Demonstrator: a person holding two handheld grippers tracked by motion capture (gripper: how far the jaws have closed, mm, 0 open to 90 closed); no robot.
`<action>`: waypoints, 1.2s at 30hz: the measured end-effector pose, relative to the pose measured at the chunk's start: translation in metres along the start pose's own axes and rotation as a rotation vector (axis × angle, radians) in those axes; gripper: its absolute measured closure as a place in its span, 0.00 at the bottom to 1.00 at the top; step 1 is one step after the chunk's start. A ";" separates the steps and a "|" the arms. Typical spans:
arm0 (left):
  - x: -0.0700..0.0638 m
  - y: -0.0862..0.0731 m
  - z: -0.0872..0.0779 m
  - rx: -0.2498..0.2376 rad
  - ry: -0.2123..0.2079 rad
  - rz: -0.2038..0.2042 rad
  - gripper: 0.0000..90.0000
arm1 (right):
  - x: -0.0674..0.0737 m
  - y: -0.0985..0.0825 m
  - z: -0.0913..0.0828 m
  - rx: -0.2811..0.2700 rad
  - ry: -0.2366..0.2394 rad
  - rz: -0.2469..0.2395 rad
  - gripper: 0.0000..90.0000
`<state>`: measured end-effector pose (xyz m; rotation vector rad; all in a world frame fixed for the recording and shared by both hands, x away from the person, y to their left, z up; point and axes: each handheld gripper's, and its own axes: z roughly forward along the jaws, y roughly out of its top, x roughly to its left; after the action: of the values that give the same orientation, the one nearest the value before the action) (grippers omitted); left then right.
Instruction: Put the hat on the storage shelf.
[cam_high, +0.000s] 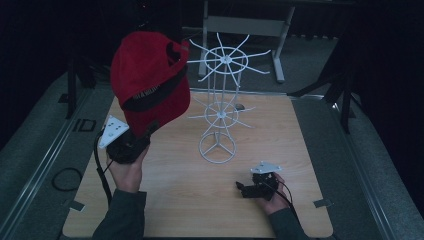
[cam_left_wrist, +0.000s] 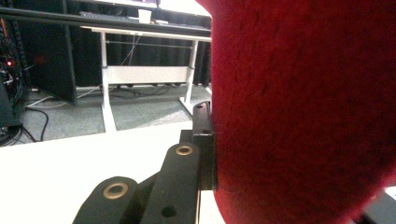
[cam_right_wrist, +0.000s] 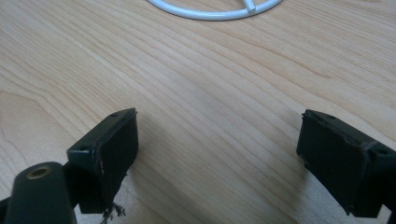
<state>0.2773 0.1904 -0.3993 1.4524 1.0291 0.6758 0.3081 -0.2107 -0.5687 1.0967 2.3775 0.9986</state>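
Aloft, red cap (cam_high: 150, 75) upright, brim downward, pinched by left hand-held gripper (cam_high: 131, 142); right hand-held gripper (cam_high: 244, 189) spread.

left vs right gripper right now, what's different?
The left gripper is shut on the red cap and raised off the table; the right gripper is open and empty. The left points up toward the white wire rack; the right sits low by the wood. Both are hand-held.

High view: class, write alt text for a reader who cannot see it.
The left tool holds a red cap up beside a white wire rack on a wooden table. The right tool rests open on the table.
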 end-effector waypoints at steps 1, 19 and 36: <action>0.000 -0.001 0.000 0.002 -0.002 -0.003 0.94 | 0.000 0.000 0.000 0.001 0.000 -0.001 0.14; 0.000 -0.013 0.005 0.027 -0.009 -0.011 0.94 | 0.000 0.000 0.000 -0.002 0.000 -0.001 0.14; -0.001 -0.024 0.008 0.048 -0.014 -0.020 0.94 | 0.000 0.000 0.000 -0.002 0.000 -0.001 0.14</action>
<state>0.2790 0.1839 -0.4238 1.4844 1.0538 0.6293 0.3082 -0.2108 -0.5688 1.0943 2.3764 0.9998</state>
